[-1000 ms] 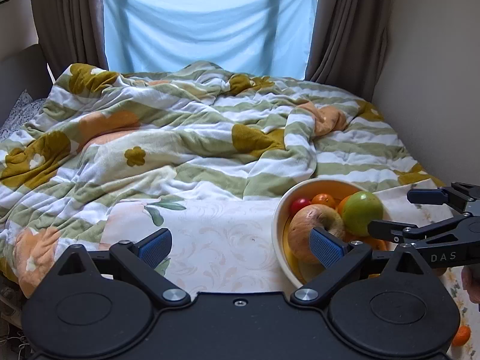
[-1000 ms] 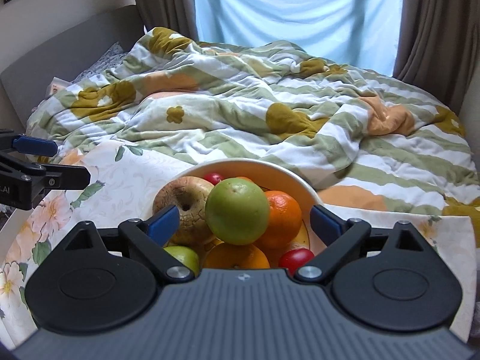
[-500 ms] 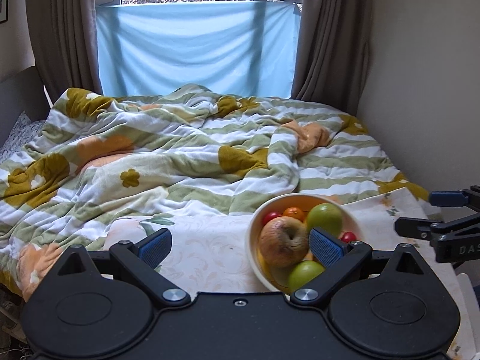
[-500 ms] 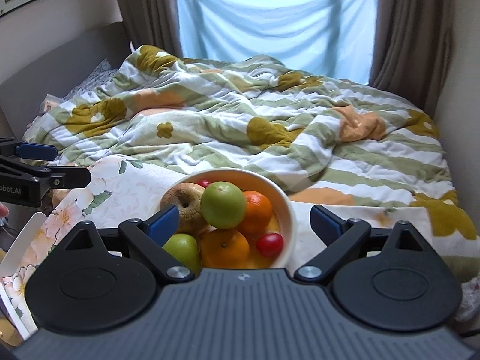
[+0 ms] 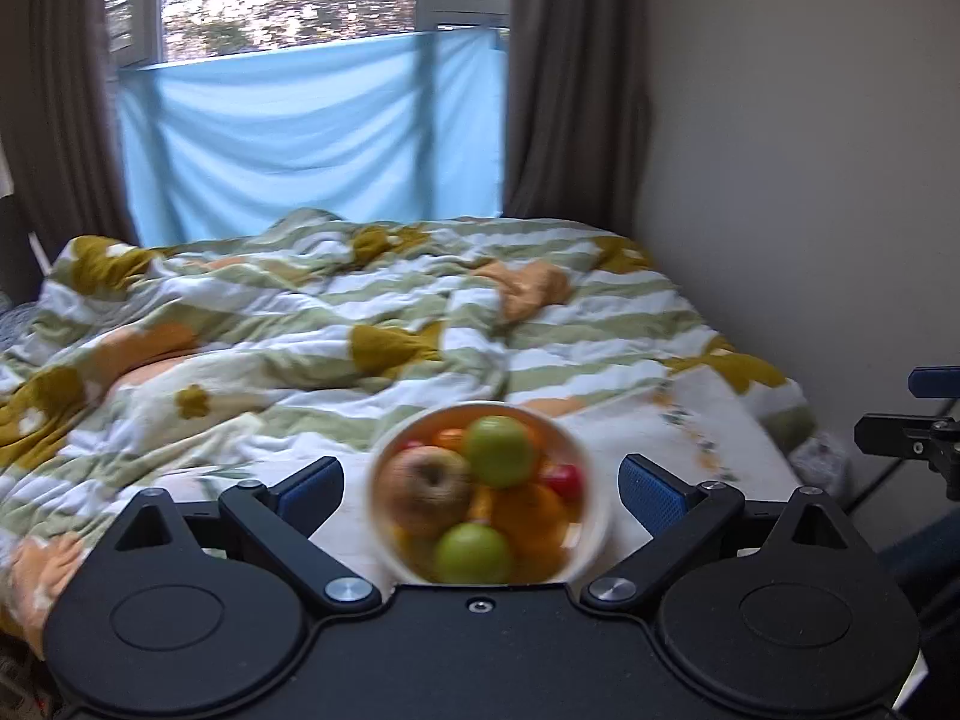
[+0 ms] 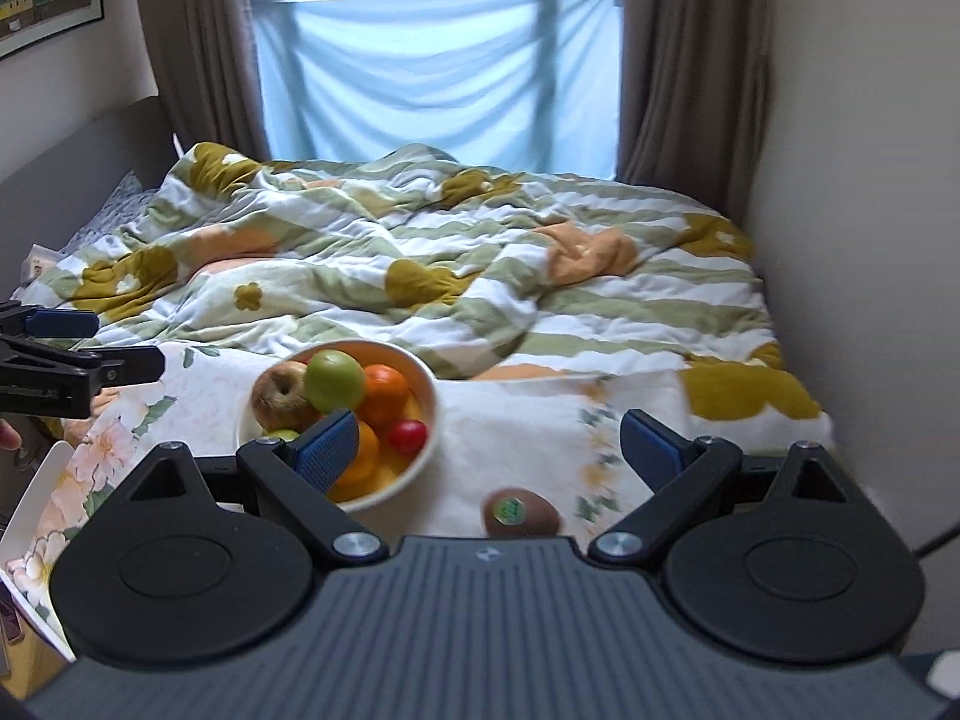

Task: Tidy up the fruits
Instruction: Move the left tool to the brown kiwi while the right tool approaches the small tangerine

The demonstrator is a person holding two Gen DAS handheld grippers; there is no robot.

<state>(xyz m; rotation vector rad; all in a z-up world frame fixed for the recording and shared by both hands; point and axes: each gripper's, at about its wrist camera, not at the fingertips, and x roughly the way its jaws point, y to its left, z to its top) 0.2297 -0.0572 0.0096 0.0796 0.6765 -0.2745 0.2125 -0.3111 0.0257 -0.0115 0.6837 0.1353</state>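
Receding from bowl [image 5: 591, 540], kiwi [image 6: 521, 513] now visible

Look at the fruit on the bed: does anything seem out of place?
Yes. A kiwi lies alone on the floral cloth, outside the bowl holding the other fruit. One apple in the bowl looks brown and wrinkled.

Both wrist views face the window over the bed [image 5: 420, 324], sharing the fruit bowl [image 6: 429, 420].
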